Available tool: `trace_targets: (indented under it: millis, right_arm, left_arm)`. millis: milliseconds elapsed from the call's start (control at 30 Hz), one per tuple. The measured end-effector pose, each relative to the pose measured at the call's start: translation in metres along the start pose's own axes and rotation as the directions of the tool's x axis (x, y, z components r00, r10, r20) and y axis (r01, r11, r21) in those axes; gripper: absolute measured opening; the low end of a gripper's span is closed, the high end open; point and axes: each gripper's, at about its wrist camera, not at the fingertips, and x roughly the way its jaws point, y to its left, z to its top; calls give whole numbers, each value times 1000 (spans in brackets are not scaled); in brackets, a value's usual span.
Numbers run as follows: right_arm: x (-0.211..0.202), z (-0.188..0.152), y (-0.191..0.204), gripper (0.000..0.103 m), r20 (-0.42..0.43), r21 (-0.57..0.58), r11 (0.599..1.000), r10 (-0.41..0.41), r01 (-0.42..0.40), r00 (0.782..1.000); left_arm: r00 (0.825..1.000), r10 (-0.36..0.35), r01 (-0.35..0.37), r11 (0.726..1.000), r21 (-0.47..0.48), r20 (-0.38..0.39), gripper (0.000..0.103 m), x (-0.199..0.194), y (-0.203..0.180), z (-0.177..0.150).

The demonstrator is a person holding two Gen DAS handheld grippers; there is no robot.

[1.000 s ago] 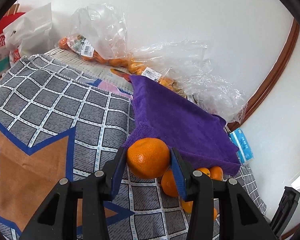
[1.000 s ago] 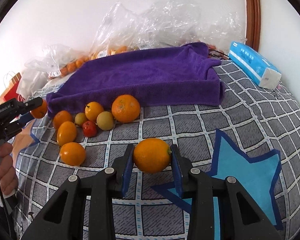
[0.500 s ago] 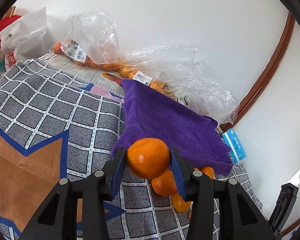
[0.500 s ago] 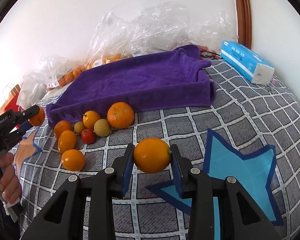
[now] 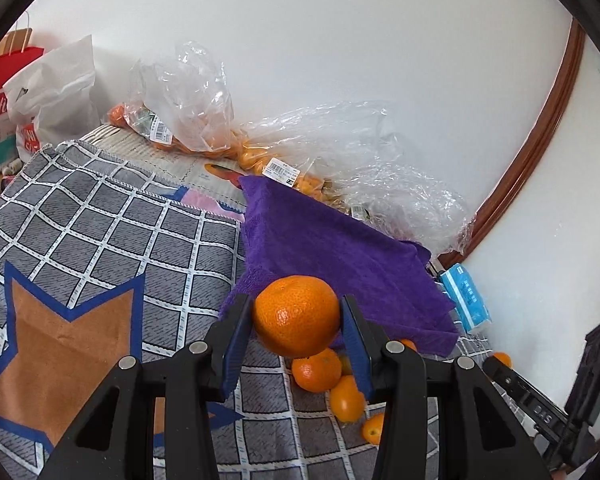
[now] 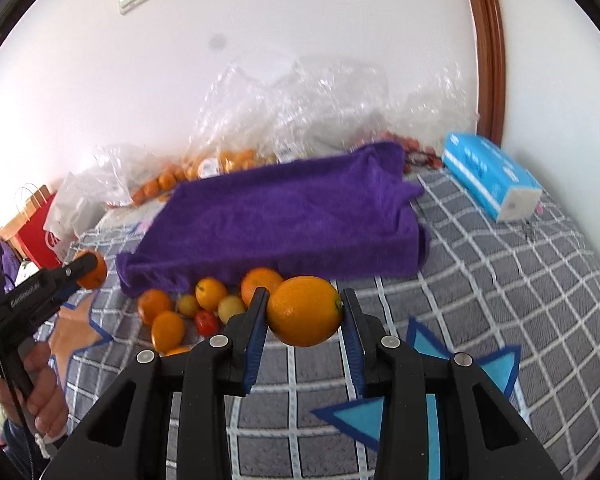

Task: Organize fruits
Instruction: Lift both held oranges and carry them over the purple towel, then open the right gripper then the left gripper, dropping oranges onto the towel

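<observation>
We see the left tool (image 5: 297, 334) clamped on a dimpled tangerine (image 5: 297, 315), held up above the checked cloth (image 5: 112, 240) by the near corner of the purple towel (image 5: 332, 264). The right tool (image 6: 305, 322) grips a smooth orange (image 6: 305, 311) in the air, in front of the towel's front edge. A loose cluster of small fruits (image 6: 188, 312) lies on the cloth against that edge; the blurred bags (image 6: 220, 160) behind the towel seem to hold more oranges.

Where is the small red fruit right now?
In the right wrist view, the red fruit lies on the checked cloth at lower left, among the loose oranges just in front of the purple towel.
</observation>
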Motion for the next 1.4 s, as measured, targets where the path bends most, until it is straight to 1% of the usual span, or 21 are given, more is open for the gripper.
trace_targets:
  millis: [67, 200, 333, 500, 600, 700, 767, 900, 1000, 1100, 1233, 1300, 1400]
  right_arm:
    - [4, 9, 1, 36, 2, -5, 1000, -1, 1, 1000]
    - [15, 30, 1, 35, 28, -30, 999, -15, 16, 999]
    - [34, 50, -8, 36, 41, -8, 1000, -14, 14, 999]
    - [53, 69, -16, 36, 46, 12, 1000, -11, 10, 999]
    - [64, 83, -17, 36, 64, -2, 1000, -8, 8, 998]
    - [78, 92, -18, 36, 72, -10, 1000, -11, 12, 997]
    - [89, 92, -20, 36, 68, -5, 1000, -6, 6, 998]
    - [110, 83, -25, 35, 47, 2, 1000, -20, 20, 999]
    - [120, 79, -28, 36, 22, -14, 999, -34, 34, 999]
    - [123, 77, -31, 35, 28, -37, 997, -62, 63, 998]
    - [134, 71, -35, 36, -3, -41, 997, -65, 65, 998]
    - [141, 69, -36, 36, -25, -40, 997, -66, 65, 998]
    - [147, 65, -38, 36, -51, -29, 999, -47, 45, 998]
  left_arm:
    - [1000, 2, -2, 1000, 5, -7, 42, -3, -6, 6]
    - [998, 56, -55, 996, 74, -13, 42, 0, -26, 22]
    - [998, 56, -54, 995, 87, -20, 42, 12, -39, 30]
    - [999, 49, -47, 993, 104, -19, 42, 38, -60, 45]
    - [999, 54, -52, 990, 131, -10, 42, 55, -73, 52]
    - [998, 54, -50, 989, 138, -25, 42, 76, -77, 54]
    - [998, 56, -50, 990, 131, -39, 42, 87, -75, 50]
    - [995, 85, -75, 984, 161, -50, 42, 99, -70, 37]
    - [995, 78, -68, 986, 153, -63, 42, 107, -65, 33]
    - [995, 71, -61, 987, 150, -65, 42, 114, -60, 31]
    - [995, 62, -51, 991, 127, -84, 42, 120, -55, 28]
    - [994, 64, -51, 989, 140, -89, 42, 123, -57, 26]
    - [993, 89, -73, 981, 179, -80, 42, 125, -61, 21]
